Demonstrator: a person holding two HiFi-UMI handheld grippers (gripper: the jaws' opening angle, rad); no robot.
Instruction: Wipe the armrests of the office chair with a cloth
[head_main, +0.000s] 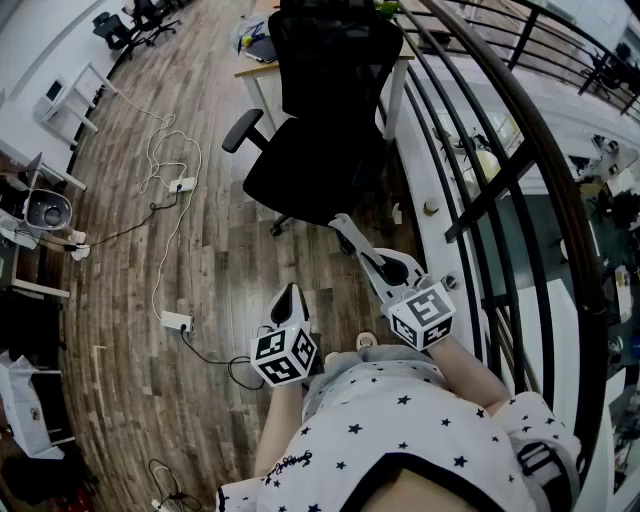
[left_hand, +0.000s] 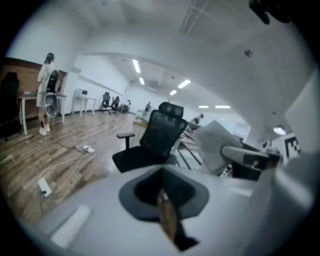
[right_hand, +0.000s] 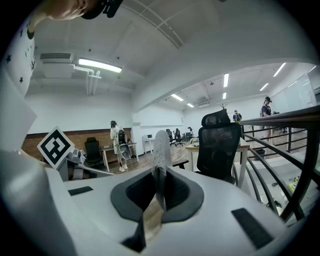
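Observation:
The black mesh office chair (head_main: 320, 110) stands on the wooden floor ahead of me, its back towards a desk. Its left armrest (head_main: 243, 130) sticks out to the side; the other armrest is hidden behind the seat. The chair also shows in the left gripper view (left_hand: 152, 142) and in the right gripper view (right_hand: 217, 145). My left gripper (head_main: 290, 296) is held low and well short of the chair, jaws pressed together (left_hand: 166, 212). My right gripper (head_main: 346, 224) reaches closer to the seat's front edge, jaws also together (right_hand: 160, 155). No cloth shows in any view.
A curved black railing (head_main: 480, 150) runs close along the right. A desk (head_main: 255, 68) stands behind the chair. Cables and power strips (head_main: 177, 321) lie on the floor at left. A person (left_hand: 48, 85) stands far off by a table.

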